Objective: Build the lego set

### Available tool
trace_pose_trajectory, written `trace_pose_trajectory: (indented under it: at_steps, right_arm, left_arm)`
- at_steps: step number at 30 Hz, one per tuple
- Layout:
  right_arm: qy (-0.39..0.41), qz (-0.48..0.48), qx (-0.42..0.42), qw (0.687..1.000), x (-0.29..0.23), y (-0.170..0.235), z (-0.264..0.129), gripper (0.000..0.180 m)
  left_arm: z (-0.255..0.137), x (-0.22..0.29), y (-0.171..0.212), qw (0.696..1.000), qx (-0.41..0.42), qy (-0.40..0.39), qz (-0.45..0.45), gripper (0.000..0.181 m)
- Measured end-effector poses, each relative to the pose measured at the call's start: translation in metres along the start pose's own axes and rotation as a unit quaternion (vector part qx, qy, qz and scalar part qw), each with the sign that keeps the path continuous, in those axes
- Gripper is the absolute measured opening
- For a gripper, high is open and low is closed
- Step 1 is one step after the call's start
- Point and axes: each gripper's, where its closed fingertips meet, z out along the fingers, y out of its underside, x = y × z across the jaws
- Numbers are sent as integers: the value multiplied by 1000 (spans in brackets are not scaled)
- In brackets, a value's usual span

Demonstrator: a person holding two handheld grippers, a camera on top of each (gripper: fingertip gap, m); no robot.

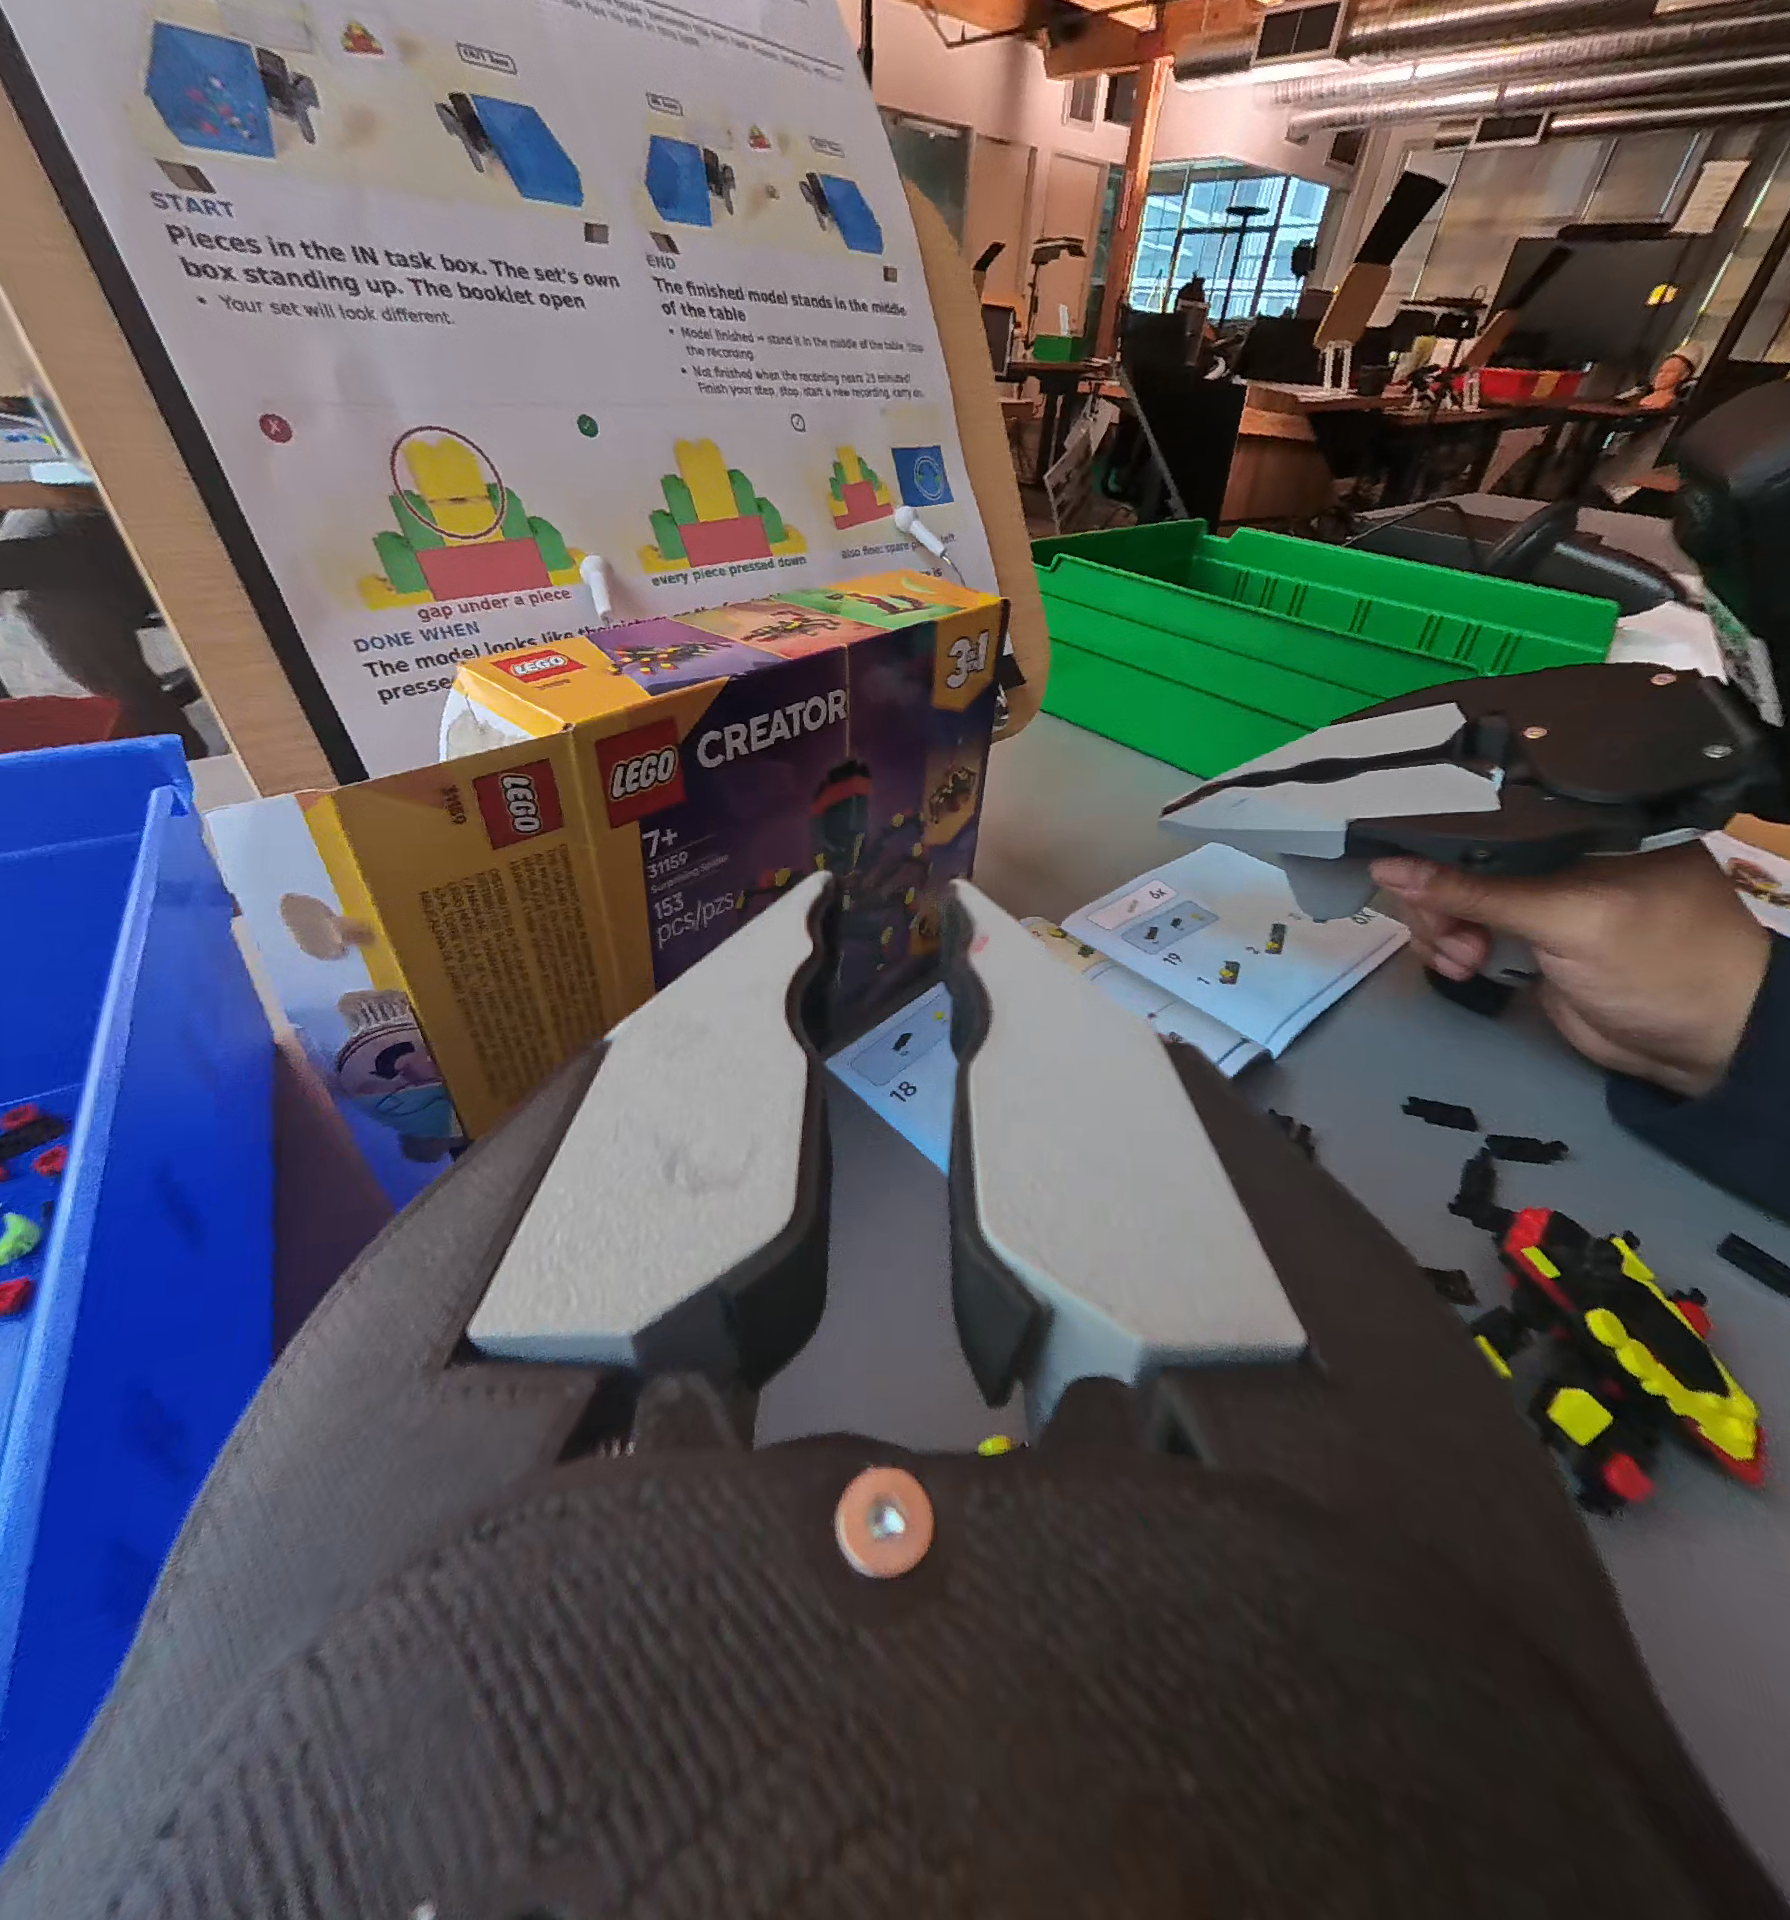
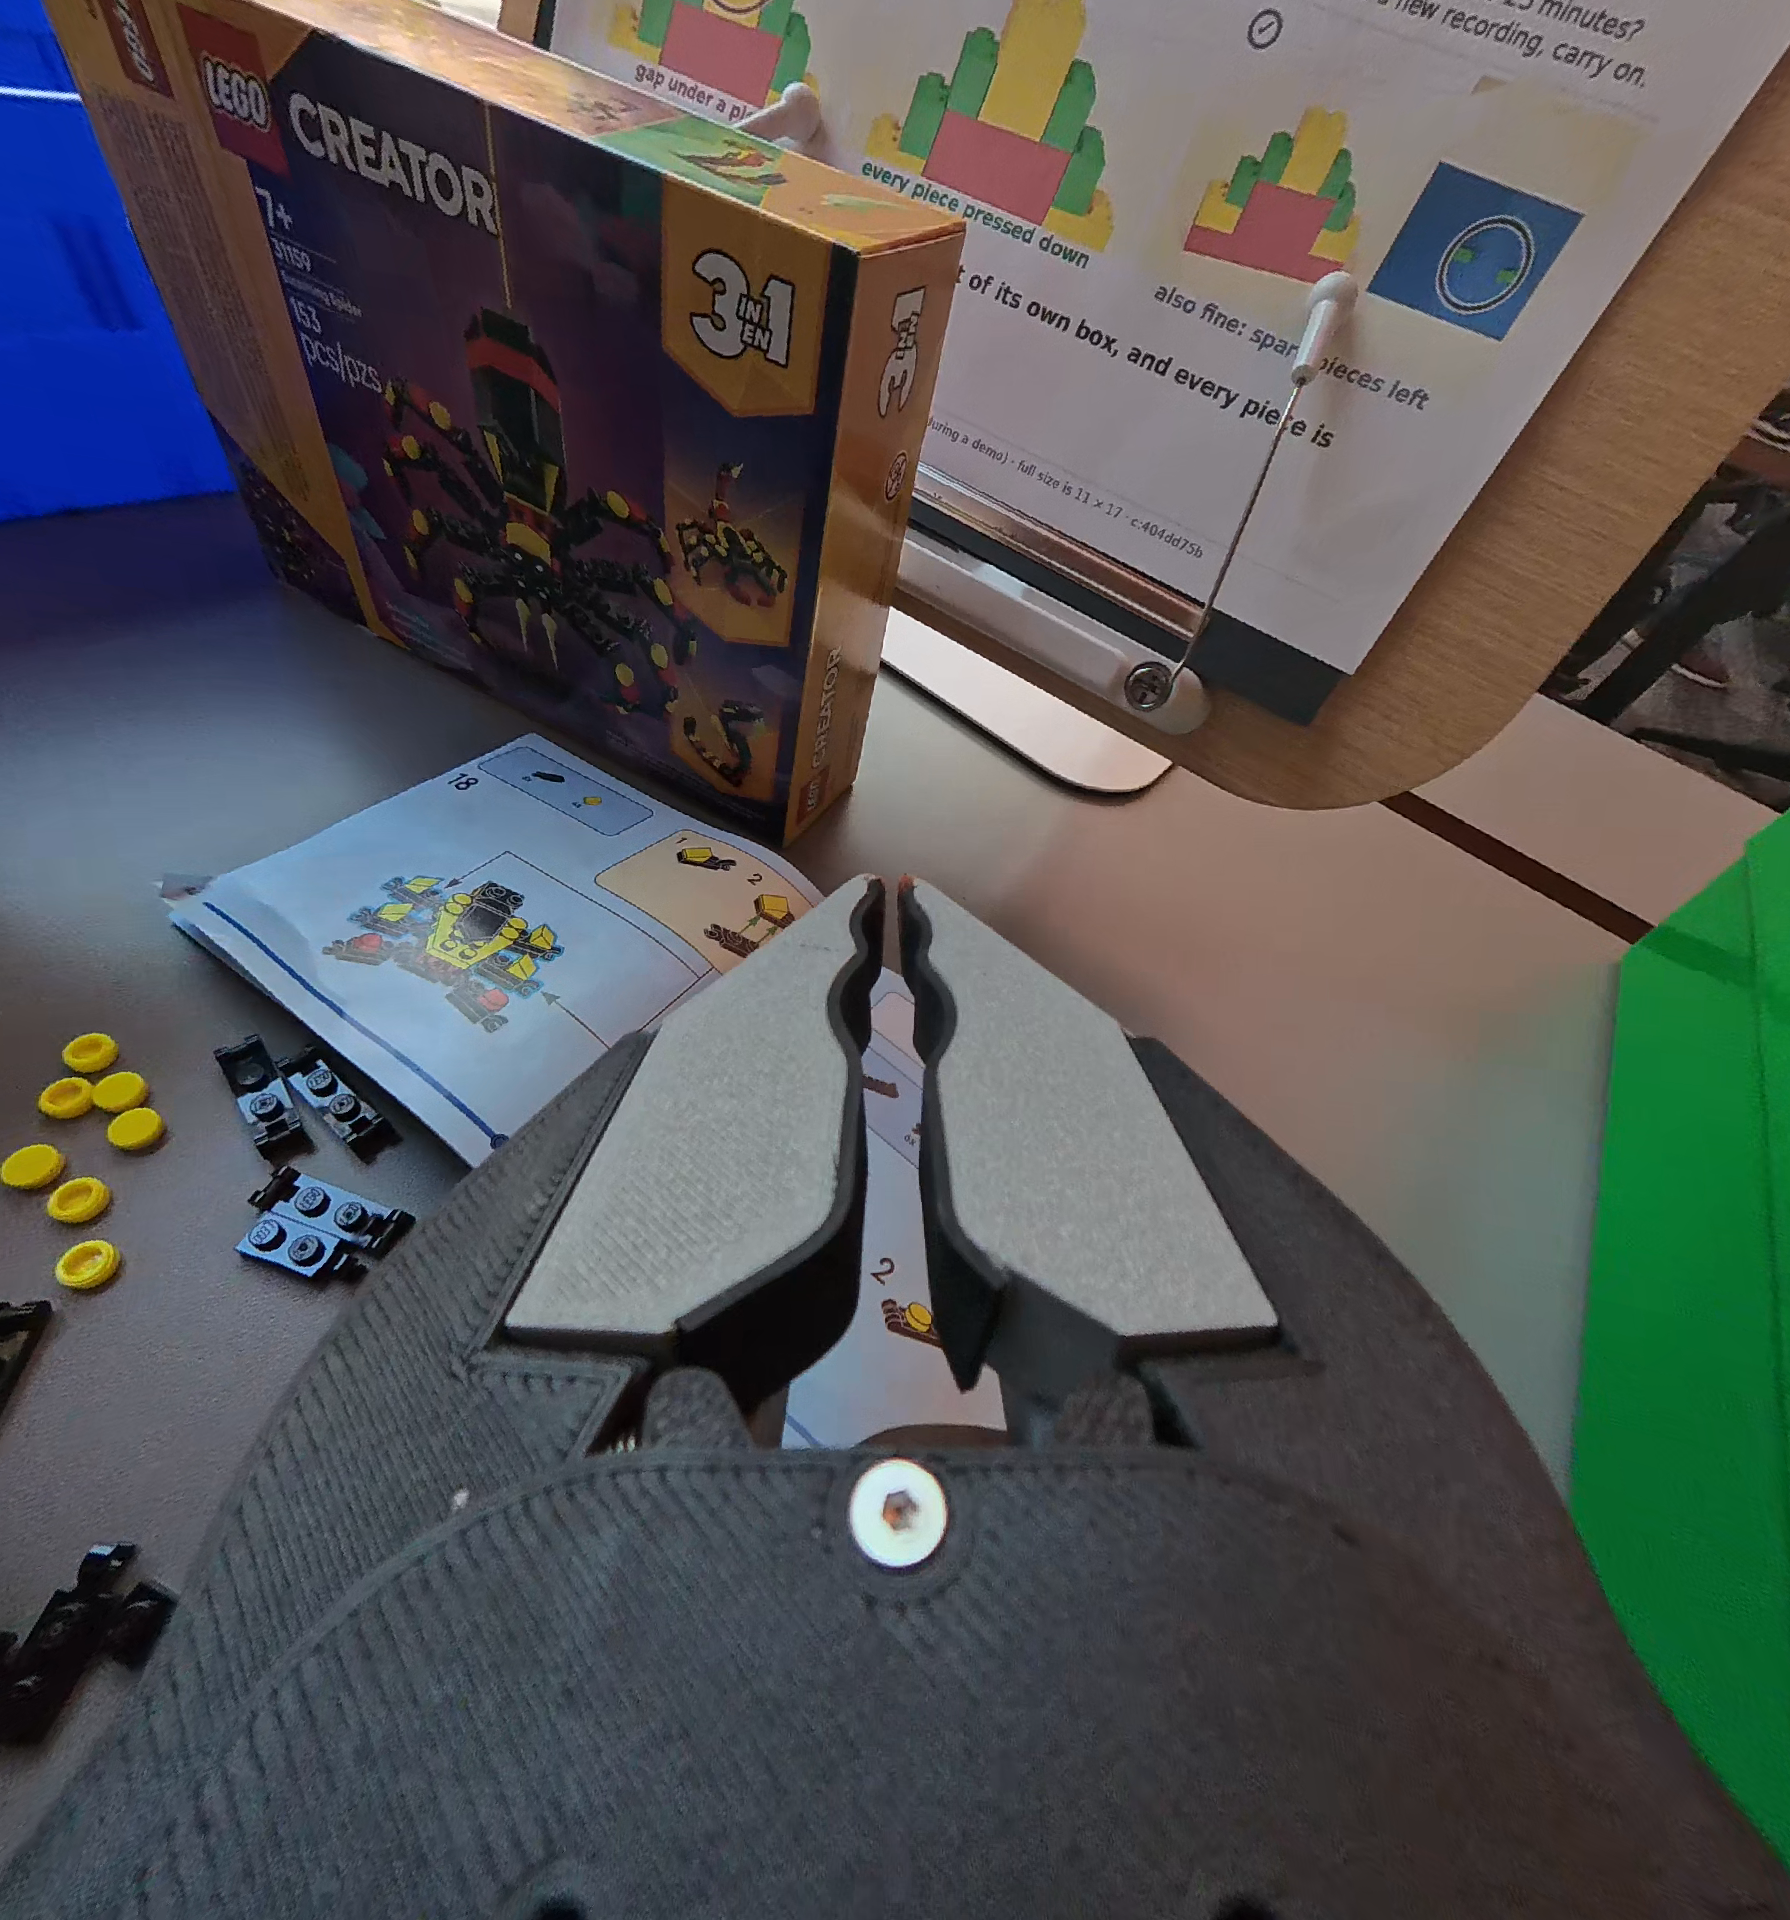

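Build partly done: a black, yellow and red model lies right of your left gripper, whose fingers stand slightly apart, holding nothing. Your right gripper is nearly closed, apparently empty. Left of its fingers: yellow round tiles and black plates, all unattached. Ahead: open booklet. Only the left view shows the blue bin holding more pieces.

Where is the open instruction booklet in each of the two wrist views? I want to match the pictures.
Left wrist view: the booklet lies flat on the grey table, right of centre, under the right gripper.
Right wrist view: the booklet lies left of centre, partly hidden behind the right gripper.
Shared landmark: the set's box stands upright just behind the booklet.
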Motion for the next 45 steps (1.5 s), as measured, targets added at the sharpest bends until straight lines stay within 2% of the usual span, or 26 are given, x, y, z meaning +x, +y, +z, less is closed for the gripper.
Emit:
trace_pose_trajectory:
  at_steps: [4, 17, 27, 45]
  right_arm:
    - [-3, 10, 7, 1000, 1, -2, -1, 0]
    - [-7, 30, 18, 999, 4, -5, -3, 0]
    - [-1, 67, 70, 995, 15, -19, -14, 0]
    - [6, 95, 90, 991, 25, -23, -22, 0]
  left_arm:
    - [1, 3, 3, 1000, -2, 21, -18, 22]
    - [8, 30, 20, 997, -35, 74, -3, 20]
    - [8, 31, 20, 996, -36, 81, -11, 19]
    - [7, 34, 21, 994, -42, 96, -16, 15]
